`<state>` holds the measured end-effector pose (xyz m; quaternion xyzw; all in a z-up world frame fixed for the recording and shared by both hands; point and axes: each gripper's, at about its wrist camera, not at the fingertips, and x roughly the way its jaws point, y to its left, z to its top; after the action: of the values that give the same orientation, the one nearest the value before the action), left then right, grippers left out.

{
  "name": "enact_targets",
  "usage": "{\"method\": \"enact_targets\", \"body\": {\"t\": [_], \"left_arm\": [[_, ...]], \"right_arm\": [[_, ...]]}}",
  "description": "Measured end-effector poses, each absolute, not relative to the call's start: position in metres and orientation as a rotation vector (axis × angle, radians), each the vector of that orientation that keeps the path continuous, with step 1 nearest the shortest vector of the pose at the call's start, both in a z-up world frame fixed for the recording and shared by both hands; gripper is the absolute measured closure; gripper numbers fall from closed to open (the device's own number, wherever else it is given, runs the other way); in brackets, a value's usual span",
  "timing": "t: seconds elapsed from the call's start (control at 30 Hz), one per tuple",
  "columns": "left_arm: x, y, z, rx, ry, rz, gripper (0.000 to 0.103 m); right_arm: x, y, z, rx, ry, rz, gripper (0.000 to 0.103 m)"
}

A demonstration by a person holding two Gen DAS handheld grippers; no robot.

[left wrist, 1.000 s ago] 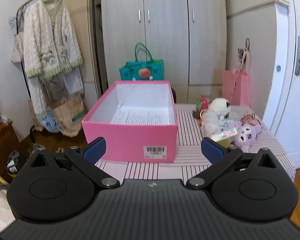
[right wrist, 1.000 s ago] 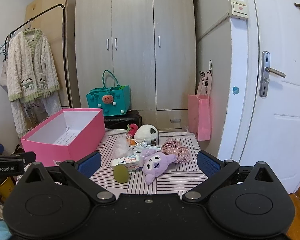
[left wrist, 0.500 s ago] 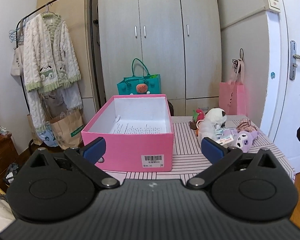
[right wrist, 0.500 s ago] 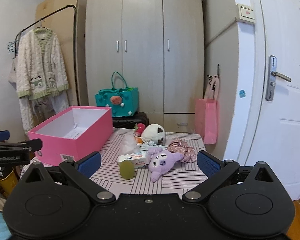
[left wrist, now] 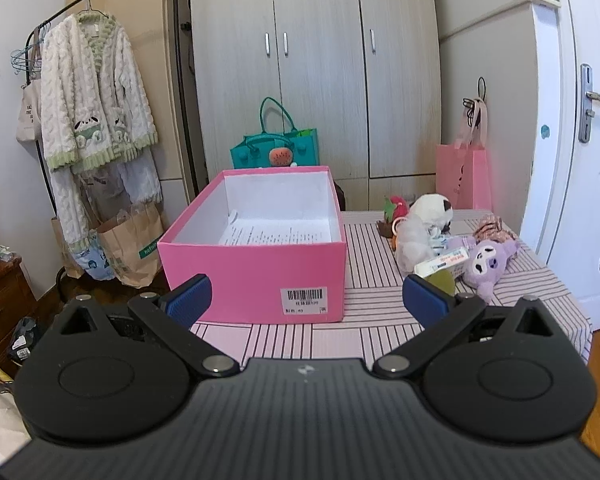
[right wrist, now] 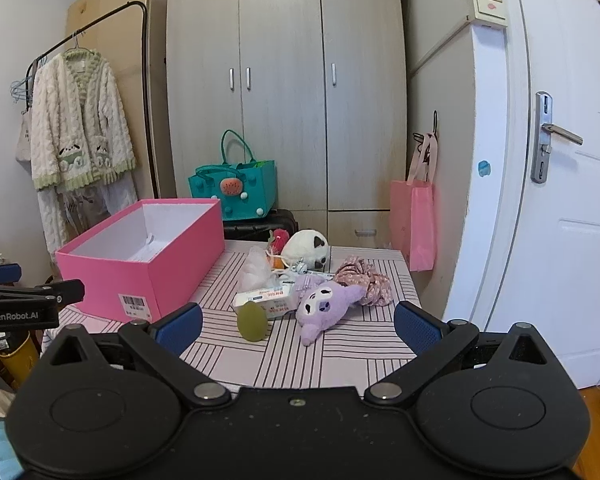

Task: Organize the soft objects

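An open pink box (left wrist: 256,268) (right wrist: 148,264) with a sheet of paper inside stands on the left of a striped table (right wrist: 340,356). To its right lies a heap of soft things: a purple plush (right wrist: 328,304) (left wrist: 486,260), a white-and-black plush (right wrist: 306,246) (left wrist: 430,210), a pink floral scrunchie (right wrist: 364,280), a tissue pack (right wrist: 266,300), a green oval pad (right wrist: 252,322) and a red plush (right wrist: 278,238). My left gripper (left wrist: 306,300) is open, held before the box's front wall. My right gripper (right wrist: 298,326) is open, short of the purple plush.
A teal bag (right wrist: 234,186) sits on a black case behind the table. A pink bag (right wrist: 414,224) hangs by the wardrobe, next to a white door (right wrist: 572,200). A clothes rack with a fluffy cardigan (left wrist: 94,96) and a paper bag (left wrist: 130,244) stand left of the table.
Both views have tilted up and drawn slightly back, so the table and box sit lower in frame. Both grippers stay open and empty.
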<state>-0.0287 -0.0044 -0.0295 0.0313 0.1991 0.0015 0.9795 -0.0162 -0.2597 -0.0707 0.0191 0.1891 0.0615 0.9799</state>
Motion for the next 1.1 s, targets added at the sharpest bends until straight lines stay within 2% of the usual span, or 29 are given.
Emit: {"method": "enact_targets", "body": {"t": [0.27,0.43,0.8,1.1], "left_arm": [[-0.018,0.011,-0.021,-0.046,0.412,-0.111,0.0],[-0.003,0.001,-0.011,0.01,0.391,-0.111,0.0],[0.05,-0.043,-0.03,0.021,0.473,-0.301,0.003],[0.077,-0.073,-0.063,0.027,0.503,-0.373,0.004]], "right_arm": [[-0.014,-0.272,-0.06,0.084,0.299,0.124,0.0],[0.005,-0.286,-0.063,0.089,0.266,0.181,0.0],[0.059,-0.309,-0.071,0.076,0.343,0.27,0.0],[0.104,-0.311,-0.081,0.047,0.447,0.345,0.008]]}}
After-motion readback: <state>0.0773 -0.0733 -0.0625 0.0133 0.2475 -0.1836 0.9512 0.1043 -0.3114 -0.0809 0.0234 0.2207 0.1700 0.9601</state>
